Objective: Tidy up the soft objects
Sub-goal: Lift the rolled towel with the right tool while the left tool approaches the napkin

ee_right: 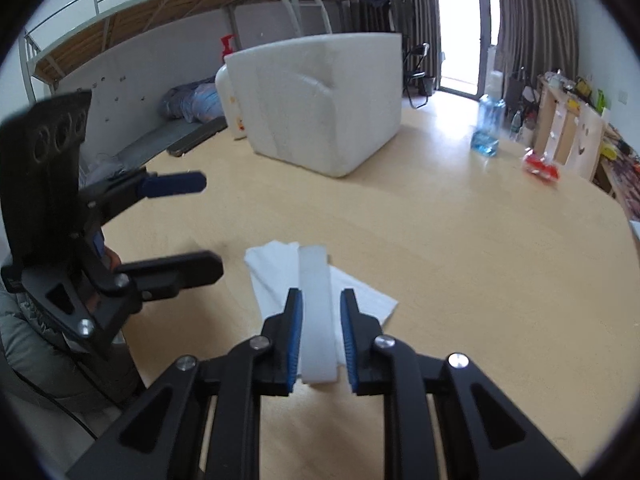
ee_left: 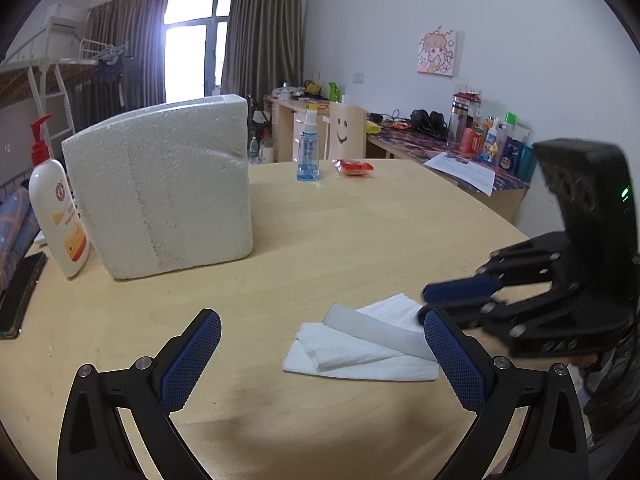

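Right tongs (ee_right: 319,336) pinch the near end of a white foam strip (ee_right: 316,288), which lies across folded white tissue (ee_right: 272,280) on the worktop (ee_right: 460,260). Left tongs (ee_left: 320,364) gape wide, empty. Styrofoam block (ee_left: 160,188) stands at eleven o'clock

White strip (ee_left: 380,330) lies on folded tissues (ee_left: 352,356).

I see a pale wooden table (ee_left: 360,220) carrying a white foam block (ee_left: 160,188), lotion bottle (ee_left: 58,208), blue spray bottle (ee_left: 308,152) and red packet (ee_left: 354,167). Folded white tissue (ee_left: 352,354) lies near me, a dark phone (ee_left: 20,292) at the edge.
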